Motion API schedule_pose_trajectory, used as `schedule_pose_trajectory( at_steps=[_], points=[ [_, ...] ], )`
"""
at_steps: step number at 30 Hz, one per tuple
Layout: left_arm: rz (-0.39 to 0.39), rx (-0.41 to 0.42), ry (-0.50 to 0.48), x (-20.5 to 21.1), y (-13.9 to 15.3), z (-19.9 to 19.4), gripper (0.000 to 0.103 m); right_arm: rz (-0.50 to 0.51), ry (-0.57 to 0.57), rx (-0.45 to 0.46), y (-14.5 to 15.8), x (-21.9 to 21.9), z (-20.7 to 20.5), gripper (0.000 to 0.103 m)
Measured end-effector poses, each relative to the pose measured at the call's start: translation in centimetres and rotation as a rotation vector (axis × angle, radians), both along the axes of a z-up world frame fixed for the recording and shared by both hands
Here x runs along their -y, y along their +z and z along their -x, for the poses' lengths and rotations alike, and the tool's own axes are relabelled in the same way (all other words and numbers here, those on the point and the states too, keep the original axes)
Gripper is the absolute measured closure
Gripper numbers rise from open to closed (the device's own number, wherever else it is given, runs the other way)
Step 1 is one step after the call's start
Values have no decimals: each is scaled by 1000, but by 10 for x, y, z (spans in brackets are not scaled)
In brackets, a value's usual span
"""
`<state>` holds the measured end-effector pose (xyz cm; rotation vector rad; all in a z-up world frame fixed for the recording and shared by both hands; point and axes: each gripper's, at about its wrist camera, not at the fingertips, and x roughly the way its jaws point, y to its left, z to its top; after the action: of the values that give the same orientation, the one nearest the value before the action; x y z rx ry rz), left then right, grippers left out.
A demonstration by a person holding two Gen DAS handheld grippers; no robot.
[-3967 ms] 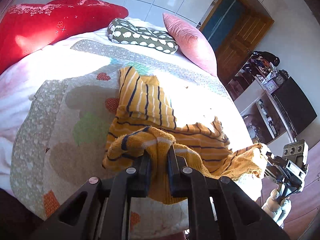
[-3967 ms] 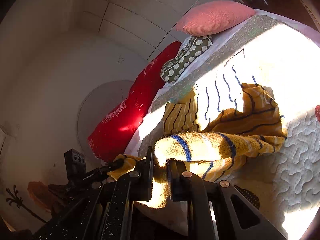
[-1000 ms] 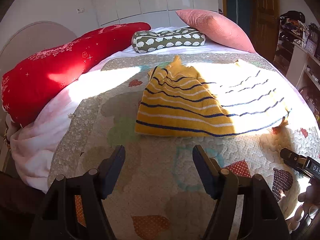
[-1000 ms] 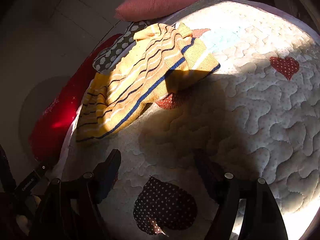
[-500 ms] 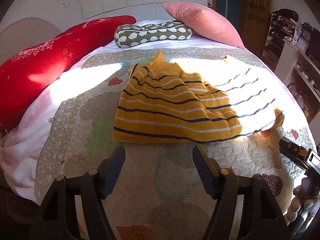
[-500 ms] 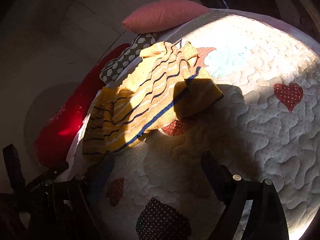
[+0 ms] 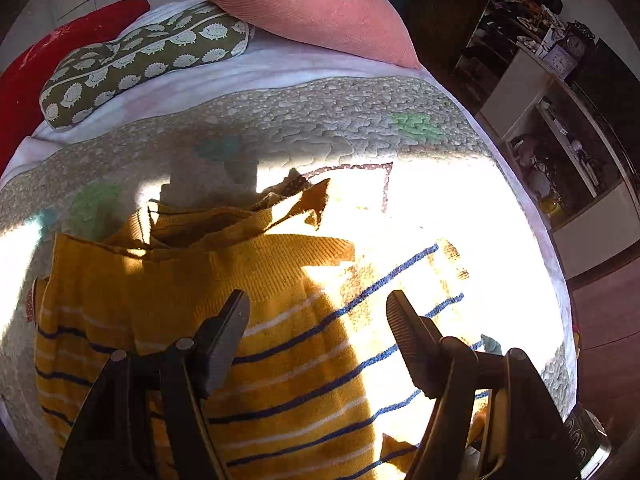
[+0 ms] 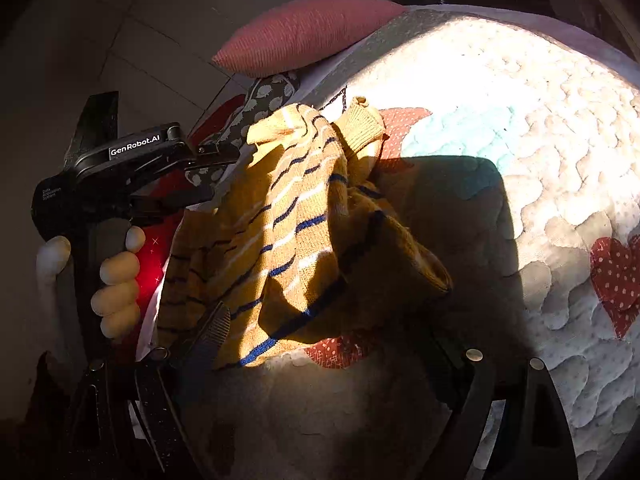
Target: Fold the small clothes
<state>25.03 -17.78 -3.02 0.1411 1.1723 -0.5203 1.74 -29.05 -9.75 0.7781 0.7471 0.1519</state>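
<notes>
A small yellow knit sweater (image 7: 248, 320) with navy and white stripes lies on the quilted bedspread (image 7: 320, 120). My left gripper (image 7: 318, 312) is open and hovers right over the sweater's upper part, just below its collar. In the right wrist view the sweater (image 8: 296, 224) lies rumpled, with one side bunched up. My right gripper (image 8: 320, 340) is open at the sweater's near hem, one finger (image 8: 208, 336) beside its edge. The left gripper (image 8: 160, 164), held by a hand, shows above the sweater's far side.
A pink pillow (image 7: 304, 4), a green hedgehog-print bolster (image 7: 140, 60) and a red cushion (image 7: 60, 32) lie at the head of the bed. Shelves with clutter (image 7: 560, 120) stand to the right of the bed. Strong sunlight washes out the quilt's right part.
Both grippers have moved in close to the sweater since half a second ago. The left one now hangs over its collar end; the right one sits at its hem. Both stay open.
</notes>
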Motion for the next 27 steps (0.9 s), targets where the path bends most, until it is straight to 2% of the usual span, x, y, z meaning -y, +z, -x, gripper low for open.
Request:
schedule_pose_trajectory(
  at_steps=[4,6,9,12,13,14,17,19,21,23,25,27],
  points=[
    [-27,-90,-49,49,-30,-27,33,14,10,16,0,-3,-4,12],
    [-64,-83,-85,70,-38,-30,33,19,15,19,0,-5,-5,12],
    [-129,-58,-145,96,-47,-31,20,4,13,18,-1,-3,-8,12],
    [-197,-43,-182,114,-53,-30,18,-18,-4,21,-2,-2,-16,12],
    [-194,-41,-179,114,-52,-31,18,-26,-8,20,-3,-1,-17,12],
    [-173,-44,-164,112,-49,-32,18,-34,-10,21,-2,0,-18,12],
    [-46,-65,-95,85,-32,-38,18,-77,-9,23,-2,3,-23,12],
    [25,-52,-44,57,-14,-35,18,-112,-4,27,-2,9,-24,12],
    [76,-15,-36,25,5,-19,18,-136,-10,13,-2,18,-25,12],
    [59,65,-69,-3,19,10,18,-160,-35,15,1,32,-22,12],
    [0,172,-95,-27,27,48,18,-136,-62,11,7,49,-21,12],
    [-18,255,-140,-44,29,89,18,-130,-34,-13,11,64,-32,12]
  ],
)
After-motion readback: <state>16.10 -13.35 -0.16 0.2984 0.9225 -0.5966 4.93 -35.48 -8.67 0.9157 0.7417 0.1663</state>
